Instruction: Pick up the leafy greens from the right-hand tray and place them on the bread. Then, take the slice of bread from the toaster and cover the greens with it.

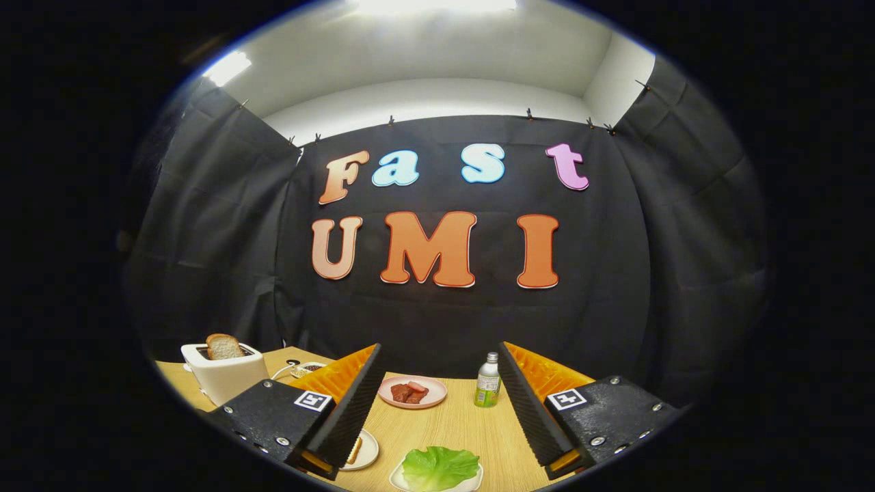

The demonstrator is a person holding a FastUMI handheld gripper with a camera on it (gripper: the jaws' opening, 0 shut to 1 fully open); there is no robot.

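Note:
My gripper (437, 403) hangs above the wooden table with its fingers wide apart and nothing between them. Below and between the fingers, a green lettuce leaf (439, 467) lies on a white tray (398, 478). Beside the left finger, a slice of bread (355, 450) rests on a small white plate (370, 451), partly hidden by that finger. Off to the left stands a white toaster (225, 372) with a slice of toast (223, 346) sticking up out of its slot.
A pink plate (413, 392) with pieces of meat sits beyond the fingers at mid-table. A small bottle with a green label (487, 381) stands just inside the right finger. A cable and a small box (307, 369) lie behind the toaster.

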